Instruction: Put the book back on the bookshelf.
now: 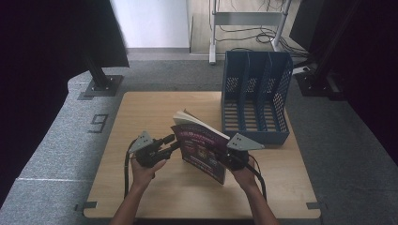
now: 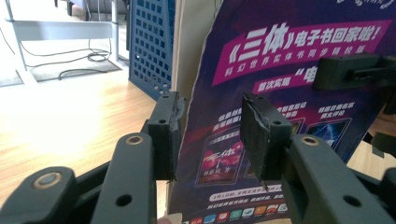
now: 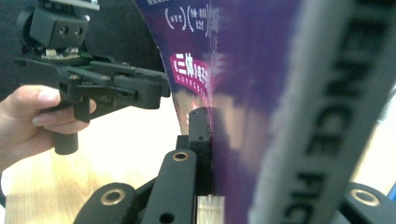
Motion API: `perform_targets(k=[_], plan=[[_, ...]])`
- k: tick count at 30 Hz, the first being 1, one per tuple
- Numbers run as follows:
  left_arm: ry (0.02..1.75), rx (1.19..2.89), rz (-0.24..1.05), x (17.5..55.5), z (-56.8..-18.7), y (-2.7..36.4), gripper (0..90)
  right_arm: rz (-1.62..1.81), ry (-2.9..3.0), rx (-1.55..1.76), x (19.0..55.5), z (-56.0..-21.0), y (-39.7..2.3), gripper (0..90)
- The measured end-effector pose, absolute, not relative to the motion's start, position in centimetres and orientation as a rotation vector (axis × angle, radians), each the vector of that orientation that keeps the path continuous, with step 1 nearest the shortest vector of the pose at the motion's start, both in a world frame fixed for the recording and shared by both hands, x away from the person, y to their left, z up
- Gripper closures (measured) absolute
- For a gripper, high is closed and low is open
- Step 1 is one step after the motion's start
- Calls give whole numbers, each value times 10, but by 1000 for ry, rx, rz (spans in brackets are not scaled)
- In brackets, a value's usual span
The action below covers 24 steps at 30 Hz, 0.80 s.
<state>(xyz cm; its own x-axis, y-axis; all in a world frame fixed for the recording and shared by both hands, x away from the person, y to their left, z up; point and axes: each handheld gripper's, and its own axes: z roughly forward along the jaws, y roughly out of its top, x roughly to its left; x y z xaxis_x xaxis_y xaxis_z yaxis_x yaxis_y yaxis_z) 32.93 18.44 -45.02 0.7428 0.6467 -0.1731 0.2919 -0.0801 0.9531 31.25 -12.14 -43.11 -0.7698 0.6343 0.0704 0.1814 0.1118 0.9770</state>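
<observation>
Purple glossy book (image 1: 202, 147) with pink banner and white print, held upright and tilted over the middle of the table (image 1: 141, 112), pale page block showing at its top edge. Right gripper (image 1: 229, 158) is clamped on the book's lower right part; in the right gripper view one black jaw presses flat on the cover and the spine runs across the front, blurred. Left gripper (image 1: 172, 142) points level at the book's left edge, jaws partly spread; the left gripper view shows the cover edge between the pads (image 2: 173, 135) with a gap on the cover side, left pad at or very near the edge, not pinching. No earlier frame. Both hands grip the handles from below, forearms coming in from the bottom. Pads are worn rubber, arms matte black plastic with brass rivets. Table is light wood grain. Blue perforated file rack (image 1: 256, 96) stands just behind the book, at the table's back right. Grey carpet (image 1: 51, 145) around.
</observation>
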Motion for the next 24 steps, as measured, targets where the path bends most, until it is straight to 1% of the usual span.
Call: perform_targets(k=[10, 24], plan=[[774, 1702, 337, 331, -458, 184, 585, 1709, 1978, 826, 309, -427, -130, 819], [786, 1791, 330, 332, -473, 172, 585, 1701, 1906, 851, 305, -421, -147, 818]])
